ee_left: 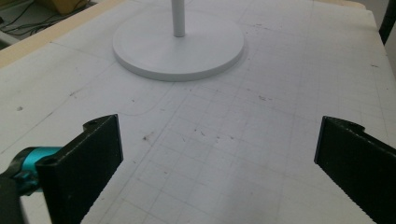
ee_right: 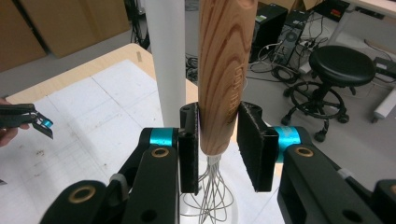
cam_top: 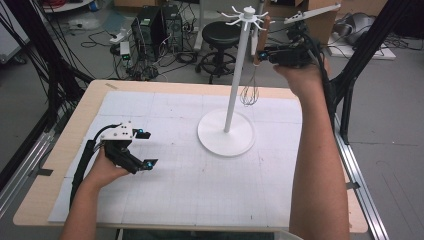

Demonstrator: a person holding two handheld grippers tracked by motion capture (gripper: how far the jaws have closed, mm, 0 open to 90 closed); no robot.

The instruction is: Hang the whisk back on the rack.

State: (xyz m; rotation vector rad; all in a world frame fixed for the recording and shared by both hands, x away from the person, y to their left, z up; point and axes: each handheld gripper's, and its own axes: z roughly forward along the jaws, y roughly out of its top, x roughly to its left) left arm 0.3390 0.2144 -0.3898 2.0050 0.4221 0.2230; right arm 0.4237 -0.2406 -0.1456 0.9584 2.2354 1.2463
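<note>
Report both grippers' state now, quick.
Left gripper: open, jaws wide apart over the white mat, holding nothing.
Right gripper: shut on the whisk, jaws clamping its wooden handle beside the white stand.

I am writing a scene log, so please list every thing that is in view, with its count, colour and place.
whisk: one, wooden handle and wire head, held up beside the stand's pole
stand: one, white, round base on the mat, hooks at top
mat: one, white with grid, covering the table
table: one, light wood
stool: one, black, on the floor behind
computer towers: two, black, on the floor behind
cardboard boxes: brown, count unclear, on the floor
left tool: black, open, low over the mat
right tool: black, shut on the whisk's handle
forearms: two, from the near edge
</note>
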